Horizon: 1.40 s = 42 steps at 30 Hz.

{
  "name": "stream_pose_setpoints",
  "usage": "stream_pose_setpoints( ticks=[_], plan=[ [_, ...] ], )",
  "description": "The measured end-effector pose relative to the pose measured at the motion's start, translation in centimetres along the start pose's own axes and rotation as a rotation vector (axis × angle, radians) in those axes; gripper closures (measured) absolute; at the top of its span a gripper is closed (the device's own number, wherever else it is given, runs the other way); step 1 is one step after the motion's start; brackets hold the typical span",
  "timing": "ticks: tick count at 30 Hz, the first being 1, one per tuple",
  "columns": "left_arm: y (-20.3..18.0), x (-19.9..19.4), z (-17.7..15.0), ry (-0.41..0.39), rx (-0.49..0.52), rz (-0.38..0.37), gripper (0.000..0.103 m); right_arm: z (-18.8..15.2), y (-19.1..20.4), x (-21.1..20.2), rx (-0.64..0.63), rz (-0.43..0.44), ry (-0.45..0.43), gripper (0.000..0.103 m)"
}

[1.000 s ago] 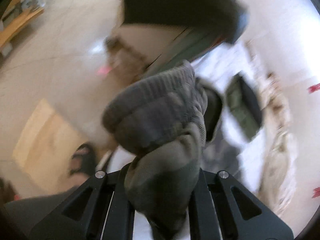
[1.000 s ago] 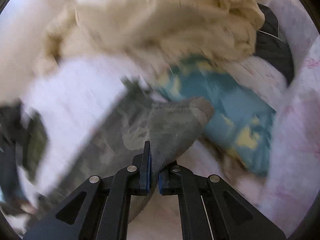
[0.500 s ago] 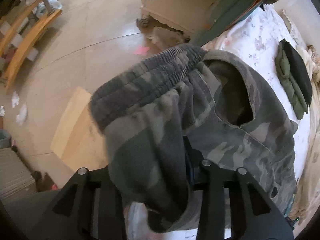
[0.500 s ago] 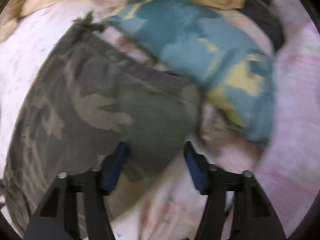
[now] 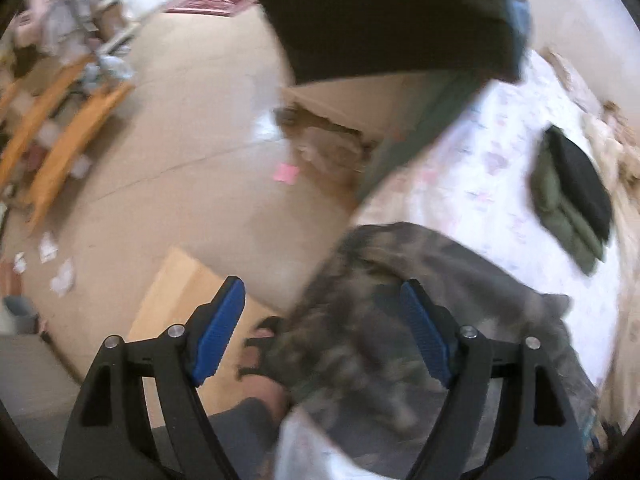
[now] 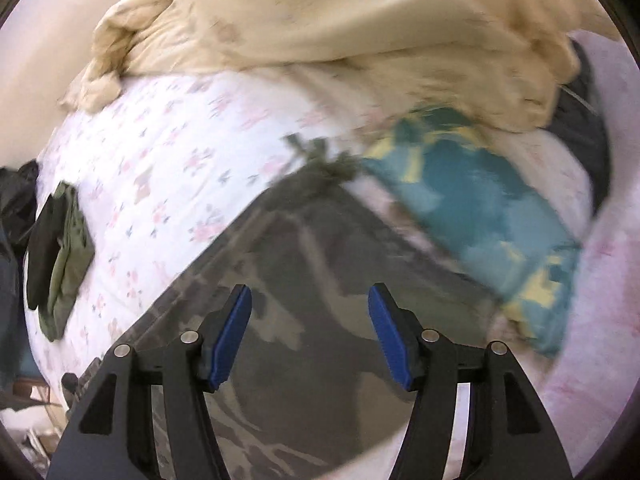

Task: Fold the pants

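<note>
Left gripper [image 5: 320, 328]: your jaws now spread, waistband released | right gripper [image 6: 310, 334]: spread too | camo pants [image 6: 320, 280] lower frame, probably flat on bed sheet [image 6: 160, 140] | ready to fold.

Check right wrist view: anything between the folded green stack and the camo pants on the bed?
Nothing; only bare floral sheet separates the green stack from the camo pants, seen in the right wrist view.

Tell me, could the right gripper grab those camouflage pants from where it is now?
Probably yes. The right gripper is open, and the camouflage pants lie spread on the flowered bedsheet directly ahead of its fingers. Nothing lies on the cloth there; the blue and yellow pillow sits off to the side.
</note>
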<state>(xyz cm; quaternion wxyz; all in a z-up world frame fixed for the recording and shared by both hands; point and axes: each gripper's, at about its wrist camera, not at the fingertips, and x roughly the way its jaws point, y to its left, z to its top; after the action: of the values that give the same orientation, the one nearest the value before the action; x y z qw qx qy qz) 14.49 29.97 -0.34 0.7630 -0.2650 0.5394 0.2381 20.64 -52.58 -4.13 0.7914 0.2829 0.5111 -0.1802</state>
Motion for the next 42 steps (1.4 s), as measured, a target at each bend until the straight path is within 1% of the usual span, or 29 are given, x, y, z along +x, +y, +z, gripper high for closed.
stream_pose_setpoints(
  ticks=[1,2,3,4,6,8,9,10,12,13,15,16,18,20,22,23,24,25,26,27,28,30,33,35,37,38,40,41,42],
  plan=[
    [-1.4,0.7,0.3,0.036,0.044,-0.042,0.026,0.1,1.0,1.1,-0.010,0.020,0.029,0.040],
    [-3.5,1.8,0.5,0.084,0.123,-0.062,0.026,0.0,1.6,1.6,-0.013,0.040,0.046,0.040],
    [-5.4,2.8,0.6,0.125,0.194,-0.059,0.026,0.0,2.0,1.9,-0.008,0.056,0.060,0.040],
    [-7.5,3.8,0.4,0.144,0.251,-0.050,0.026,0.1,2.5,2.6,0.013,0.075,0.077,0.040],
    [-9.5,4.9,0.1,0.150,0.261,-0.070,0.026,0.2,2.9,3.5,0.045,0.101,0.098,0.040],
    [-11.6,6.2,0.0,0.157,0.257,-0.126,0.026,0.4,3.8,4.5,0.067,0.137,0.129,0.040],
    [-12.9,6.5,-0.1,0.146,0.293,-0.140,0.026,0.4,4.5,5.1,0.067,0.148,0.146,0.040],
    [-14.6,7.1,-0.5,0.132,0.378,-0.108,0.026,0.4,5.2,5.6,0.061,0.153,0.163,0.040],
    [-19.0,8.3,-2.4,0.104,0.666,0.064,0.026,0.1,6.1,6.4,0.054,0.149,0.189,0.040],
    [-21.0,8.9,-4.2,0.080,0.856,0.140,0.026,-0.2,6.8,6.8,0.049,0.155,0.206,0.040],
    [-22.8,8.8,-5.8,0.011,1.021,0.149,0.026,-0.2,7.9,7.5,0.030,0.146,0.214,0.040],
    [-23.2,9.0,-6.1,0.018,1.048,0.138,0.026,-0.1,8.3,7.9,0.024,0.130,0.210,0.040],
    [-23.9,10.1,-6.0,0.080,1.033,0.093,0.026,0.2,8.7,8.9,0.030,0.104,0.219,0.040],
    [-24.1,11.7,-5.8,0.128,1.017,0.059,0.026,0.4,9.0,10.5,0.022,0.053,0.237,0.040],
    [-24.3,13.2,-6.1,0.151,1.036,0.047,0.035,0.5,9.1,11.9,0.006,-0.018,0.240,0.040],
    [-24.5,13.8,-6.1,0.171,1.044,0.026,0.050,0.5,9.1,12.6,-0.004,-0.045,0.237,0.042],
    [-24.5,14.1,-6.1,0.195,1.045,0.002,0.064,0.5,9.1,12.8,-0.008,-0.061,0.229,0.051],
    [-24.6,14.3,-6.0,0.209,1.036,-0.018,0.070,0.4,9.1,13.0,-0.014,-0.091,0.220,0.064],
    [-24.6,14.2,-5.8,0.218,1.023,-0.048,0.085,0.2,9.2,12.9,-0.028,-0.102,0.201,0.070],
    [-24.6,14.0,-5.7,0.228,1.016,-0.073,0.092,0.2,9.3,12.8,-0.047,-0.097,0.184,0.096],
    [-24.6,13.7,-5.8,0.222,1.023,-0.074,0.093,0.1,9.3,12.5,-0.064,-0.090,0.173,0.103],
    [-24.4,13.2,-5.9,0.214,1.034,-0.083,0.095,0.1,9.2,11.6,-0.065,-0.066,0.144,0.103],
    [-24.1,12.6,-5.4,0.225,0.976,-0.115,0.096,0.5,9.7,9.9,-0.101,-0.030,0.099,0.103],
    [-24.0,12.5,-5.0,0.217,0.963,-0.123,0.096,1.0,9.8,9.7,-0.098,0.001,0.083,0.103],
    [-23.8,12.4,-5.0,0.214,0.949,-0.119,0.096,1.5,9.8,10.0,-0.082,0.008,0.082,0.103],
    [-23.5,12.4,-5.1,0.214,0.938,-0.114,0.096,1.8,9.7,10.5,-0.050,0.021,0.093,0.103],
    [-23.4,12.6,-5.1,0.216,0.902,-0.098,0.091,2.5,9.2,11.6,0.022,0.029,0.123,0.102],
    [-22.9,12.6,-5.1,0.223,0.877,-0.088,0.087,2.5,9.0,11.7,0.043,0.030,0.109,0.100],
    [-22.7,12.6,-5.0,0.220,0.853,-0.067,0.078,2.6,8.7,11.4,0.059,0.019,0.093,0.098]
  ],
)
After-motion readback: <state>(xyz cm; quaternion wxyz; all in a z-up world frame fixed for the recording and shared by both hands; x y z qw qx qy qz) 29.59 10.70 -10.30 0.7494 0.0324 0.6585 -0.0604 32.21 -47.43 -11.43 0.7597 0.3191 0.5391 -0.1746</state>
